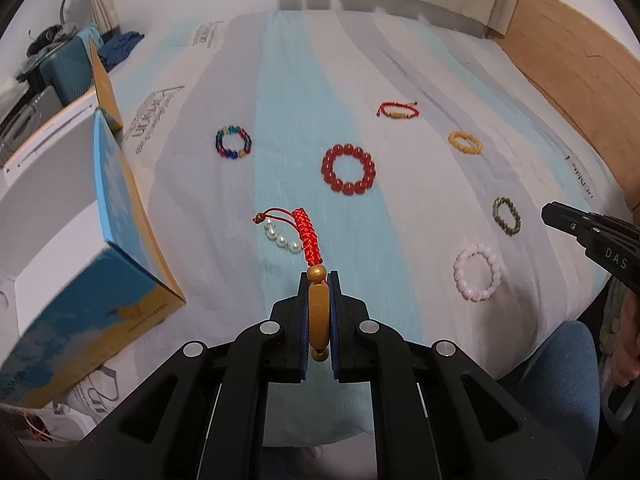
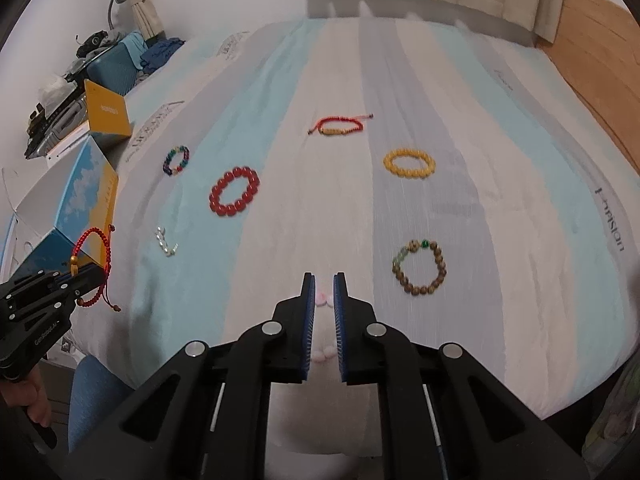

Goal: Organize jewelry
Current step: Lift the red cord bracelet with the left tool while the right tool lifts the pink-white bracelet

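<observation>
My left gripper (image 1: pixel 319 280) is shut on a red cord bracelet with gold beads (image 1: pixel 318 308), held above the bed; it also shows in the right wrist view (image 2: pixel 94 256). On the striped bedspread lie a pearl bracelet (image 1: pixel 282 238), a big red bead bracelet (image 1: pixel 349 169), a multicoloured one (image 1: pixel 233 142), a second red cord bracelet (image 1: pixel 398 110), a yellow one (image 1: pixel 464 143), a brown-green one (image 1: pixel 506 216) and a pink one (image 1: pixel 478 266). My right gripper (image 2: pixel 324 280) hovers over the pink bracelet (image 2: pixel 322 299) with a narrow gap between its jaws, empty.
An open blue and gold box (image 1: pixel 100 240) with a white inside stands at the bed's left edge. A teal suitcase (image 2: pixel 112 68) and clutter stand beyond it. A wooden headboard (image 2: pixel 600 80) runs along the right.
</observation>
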Demonstrator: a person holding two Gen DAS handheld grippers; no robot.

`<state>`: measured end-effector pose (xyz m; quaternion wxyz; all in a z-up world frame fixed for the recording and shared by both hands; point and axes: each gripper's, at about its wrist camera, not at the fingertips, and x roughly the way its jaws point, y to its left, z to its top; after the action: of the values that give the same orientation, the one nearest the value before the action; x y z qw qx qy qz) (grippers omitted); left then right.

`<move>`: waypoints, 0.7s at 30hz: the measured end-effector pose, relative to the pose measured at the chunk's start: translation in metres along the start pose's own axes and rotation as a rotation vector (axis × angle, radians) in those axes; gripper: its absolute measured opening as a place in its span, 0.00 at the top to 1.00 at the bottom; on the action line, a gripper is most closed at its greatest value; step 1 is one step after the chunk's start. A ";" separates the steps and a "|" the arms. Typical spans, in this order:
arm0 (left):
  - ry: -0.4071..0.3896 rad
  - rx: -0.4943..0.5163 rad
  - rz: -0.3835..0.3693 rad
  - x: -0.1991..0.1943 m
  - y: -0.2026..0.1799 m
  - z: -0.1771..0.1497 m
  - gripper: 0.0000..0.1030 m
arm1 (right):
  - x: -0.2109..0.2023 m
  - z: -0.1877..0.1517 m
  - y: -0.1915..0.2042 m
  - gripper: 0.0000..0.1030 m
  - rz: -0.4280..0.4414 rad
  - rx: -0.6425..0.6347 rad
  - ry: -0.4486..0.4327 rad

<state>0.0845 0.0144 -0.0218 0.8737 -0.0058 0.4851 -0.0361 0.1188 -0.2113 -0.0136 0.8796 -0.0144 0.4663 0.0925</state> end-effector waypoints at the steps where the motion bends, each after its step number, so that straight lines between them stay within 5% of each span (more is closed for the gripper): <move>1: -0.004 -0.001 -0.001 -0.002 0.001 0.002 0.93 | -0.002 0.002 0.001 0.92 0.000 -0.002 -0.005; 7: -0.018 0.004 -0.002 -0.010 0.002 0.007 0.93 | 0.003 0.005 0.002 0.91 0.003 -0.028 0.031; 14: 0.016 -0.005 -0.018 0.005 0.004 -0.012 0.93 | 0.058 -0.022 -0.014 0.73 -0.012 0.034 0.176; 21: 0.054 -0.015 -0.032 0.026 0.004 -0.026 0.93 | 0.094 -0.039 -0.018 0.70 -0.020 0.049 0.248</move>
<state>0.0762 0.0172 -0.0577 0.8595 -0.0190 0.5087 -0.0466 0.1418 -0.2188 -0.1144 0.8161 -0.0089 0.5736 0.0698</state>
